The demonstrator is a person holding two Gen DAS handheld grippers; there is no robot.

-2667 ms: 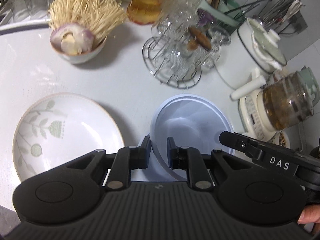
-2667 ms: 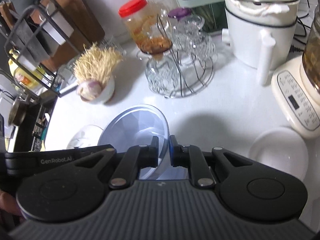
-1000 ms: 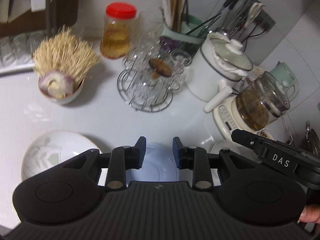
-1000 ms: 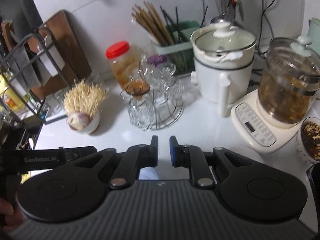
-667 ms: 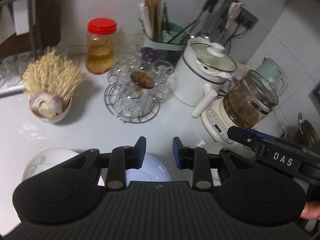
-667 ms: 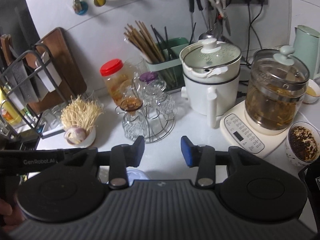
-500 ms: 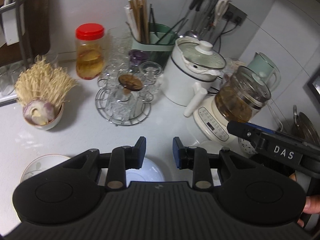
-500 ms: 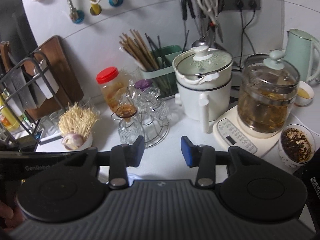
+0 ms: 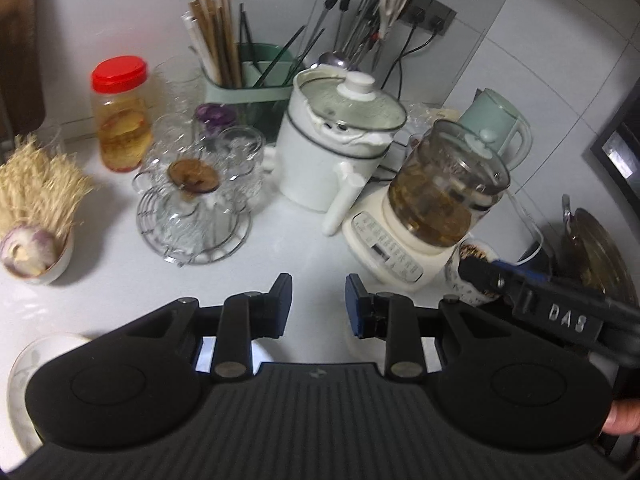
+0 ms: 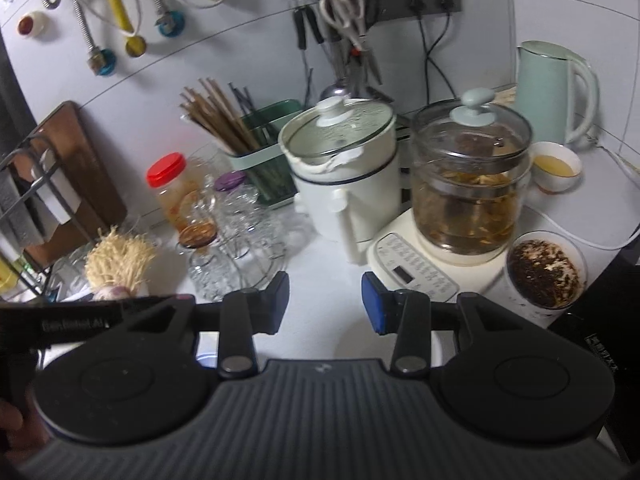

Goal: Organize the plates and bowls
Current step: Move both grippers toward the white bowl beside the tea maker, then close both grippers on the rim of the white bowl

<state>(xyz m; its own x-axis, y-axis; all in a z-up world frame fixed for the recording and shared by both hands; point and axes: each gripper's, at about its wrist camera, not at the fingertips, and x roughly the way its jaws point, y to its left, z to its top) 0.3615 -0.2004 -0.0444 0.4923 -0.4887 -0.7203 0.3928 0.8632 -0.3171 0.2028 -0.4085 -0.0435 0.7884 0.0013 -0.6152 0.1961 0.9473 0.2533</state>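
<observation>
My left gripper [image 9: 318, 301] hangs open over the white counter with nothing between its blue pads. My right gripper [image 10: 325, 300] is open too, its jaws set a little wider and just as empty. Only a sliver of the light blue bowl [image 9: 203, 354] shows below the left gripper's body, and it peeks out under the right gripper as well, blue bowl [image 10: 206, 357]. The leaf-patterned plate [image 9: 20, 360] lies at the lower left, mostly hidden. A small white dish [image 10: 442, 346] shows beneath the right gripper.
Across the back stand a mushroom bowl [image 9: 36, 216], a wire rack of glass cups [image 9: 196, 208], a red-lidded jar [image 9: 120, 116], a white pot [image 9: 336, 148] and a glass kettle [image 9: 444, 192] on its base. A grain bowl [image 10: 544, 270] sits at the right.
Both grippers let go of the blue bowl's rim and drew back and upward. The right jaws opened wider. The bowl and plate slid almost out of view beneath them.
</observation>
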